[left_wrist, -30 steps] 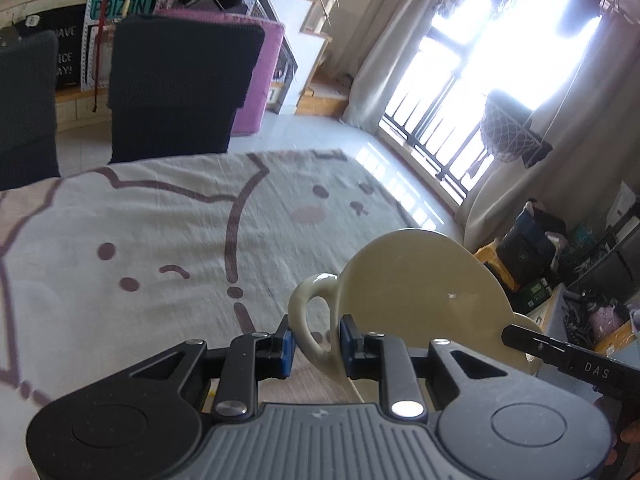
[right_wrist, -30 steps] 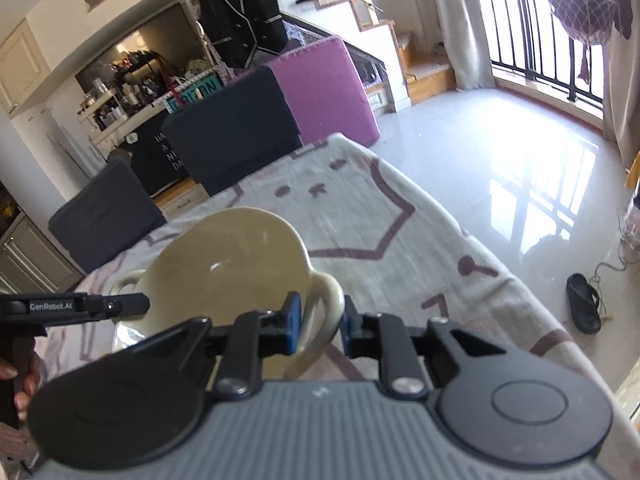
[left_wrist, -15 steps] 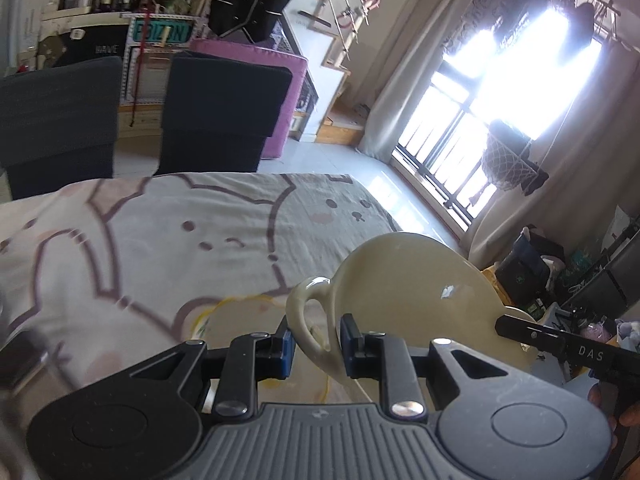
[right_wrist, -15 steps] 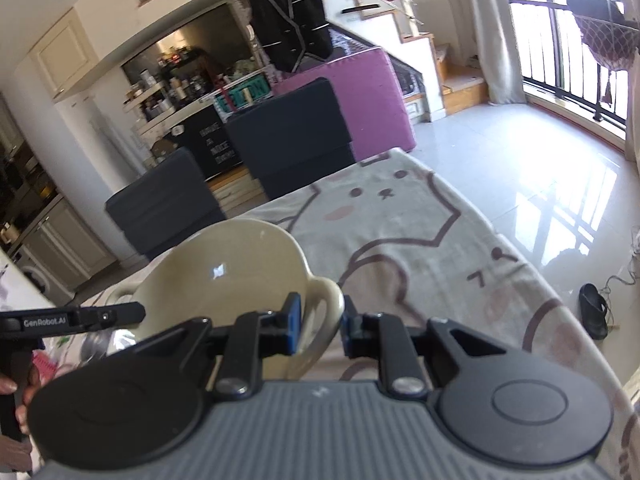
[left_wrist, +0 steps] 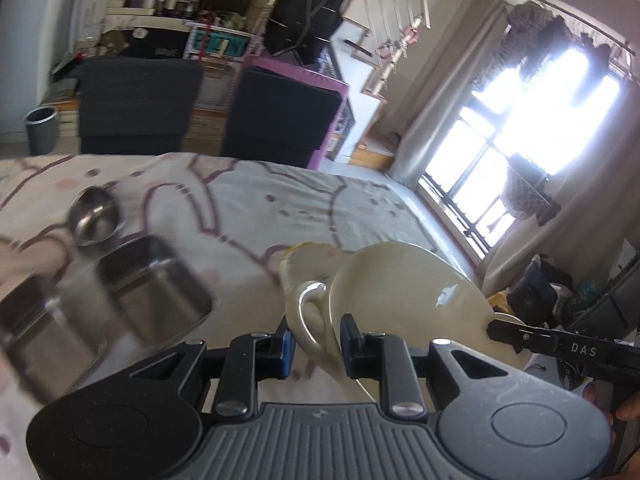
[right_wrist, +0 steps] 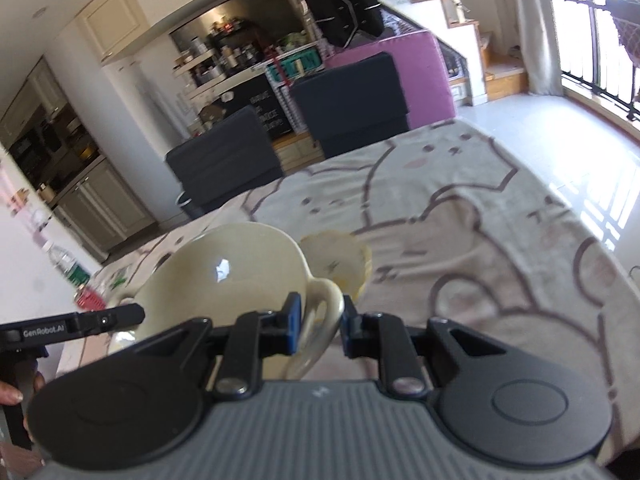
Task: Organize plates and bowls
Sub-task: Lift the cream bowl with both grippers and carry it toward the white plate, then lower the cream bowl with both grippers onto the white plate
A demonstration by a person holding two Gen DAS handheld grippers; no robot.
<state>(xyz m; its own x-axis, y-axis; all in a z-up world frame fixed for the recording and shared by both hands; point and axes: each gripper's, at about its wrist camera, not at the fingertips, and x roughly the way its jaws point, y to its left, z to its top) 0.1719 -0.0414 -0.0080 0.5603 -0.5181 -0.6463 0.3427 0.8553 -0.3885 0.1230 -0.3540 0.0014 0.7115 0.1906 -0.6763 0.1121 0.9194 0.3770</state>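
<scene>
Both grippers swung the cream two-handled bowl [left_wrist: 400, 292] leftward over the tabletop [left_wrist: 248, 200]: steel containers [left_wrist: 152, 280] and small yellow-rimmed plate [right_wrist: 336, 256] now visible, left gripper [left_wrist: 314, 344] and right gripper [right_wrist: 318, 328] jaws each pinching a handle — likely nearing set-down.

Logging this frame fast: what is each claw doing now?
Left claw: closed on a bowl handle.
Right claw: closed on the other handle.

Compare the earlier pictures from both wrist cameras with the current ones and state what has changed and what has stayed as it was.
The cream two-handled ceramic bowl has been carried towards the steel rectangular containers, round steel bowl and small yellow-rimmed dish, which have newly come into view. Nothing was released: the left gripper and right gripper each stay shut on a handle. The patterned tablecloth is unchanged.
</scene>
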